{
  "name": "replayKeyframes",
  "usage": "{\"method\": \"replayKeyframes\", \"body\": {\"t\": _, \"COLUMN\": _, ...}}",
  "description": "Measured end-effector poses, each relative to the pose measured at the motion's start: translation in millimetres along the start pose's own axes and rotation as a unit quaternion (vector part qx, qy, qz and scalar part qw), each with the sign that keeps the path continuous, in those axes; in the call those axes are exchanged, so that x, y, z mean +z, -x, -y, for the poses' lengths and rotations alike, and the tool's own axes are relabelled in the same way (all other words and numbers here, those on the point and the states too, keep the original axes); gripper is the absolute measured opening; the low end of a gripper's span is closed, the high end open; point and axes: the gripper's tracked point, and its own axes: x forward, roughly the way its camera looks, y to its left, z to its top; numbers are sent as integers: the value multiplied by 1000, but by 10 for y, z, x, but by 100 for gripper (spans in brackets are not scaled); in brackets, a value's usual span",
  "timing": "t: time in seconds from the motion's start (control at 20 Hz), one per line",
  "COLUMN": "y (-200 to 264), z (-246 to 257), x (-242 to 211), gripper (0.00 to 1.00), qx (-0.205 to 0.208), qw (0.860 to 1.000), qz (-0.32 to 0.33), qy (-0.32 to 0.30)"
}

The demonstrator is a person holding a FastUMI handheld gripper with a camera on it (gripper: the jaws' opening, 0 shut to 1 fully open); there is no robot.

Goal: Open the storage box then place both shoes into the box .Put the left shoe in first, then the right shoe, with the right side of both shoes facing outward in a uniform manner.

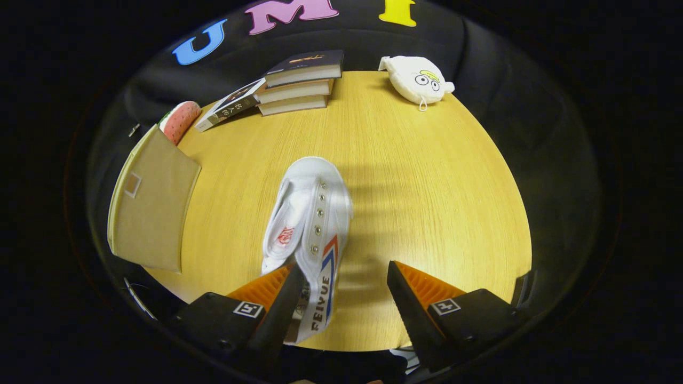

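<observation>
White shoe (309,224) lies on its side, heel between spread tongs (341,290); beige storage box (149,208) beside it.

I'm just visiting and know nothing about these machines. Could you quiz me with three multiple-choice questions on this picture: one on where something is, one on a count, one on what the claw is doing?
1. Where does the white shoe lie?
A. Inside the box
B. On the table, its heel end by one finger of the claw
C. On the books

2. How many books are in the neat stack?
A. Three
B. One
C. Six

3. The claw is:
A. Shut on the shoe
B. Shut on a book
C. Open

Answers: 1 B, the shoe rests on the wooden table against one finger. 2 A, three spines are stacked. 3 C, a wide gap separates the fingers.
</observation>
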Motion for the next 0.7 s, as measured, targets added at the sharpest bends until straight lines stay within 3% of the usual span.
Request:
{"method": "replayKeyframes", "body": {"t": 0.3, "y": -277, "z": -255, "x": 85, "gripper": 72, "qx": 19, "qw": 999, "qz": 24, "qy": 23}}
{"method": "replayKeyframes", "body": {"t": 0.4, "y": -287, "z": -233, "x": 74, "gripper": 52, "qx": 19, "qw": 999, "qz": 22, "qy": 21}}
{"method": "replayKeyframes", "body": {"t": 0.5, "y": -252, "z": -82, "x": 107, "gripper": 45, "qx": -2, "qw": 1000, "qz": 23, "qy": 1}}
{"method": "replayKeyframes", "body": {"t": 0.55, "y": -266, "z": -15, "x": 104, "gripper": 17, "qx": -9, "qw": 1000, "qz": 23, "qy": -14}}
{"method": "replayKeyframes", "body": {"t": 0.65, "y": -239, "z": -64, "x": 113, "gripper": 6, "qx": 7, "qw": 1000, "qz": 17, "qy": -23}}
{"method": "replayKeyframes", "body": {"t": 0.7, "y": -256, "z": -77, "x": 140, "gripper": 6, "qx": 14, "qw": 999, "qz": 16, "qy": -31}}
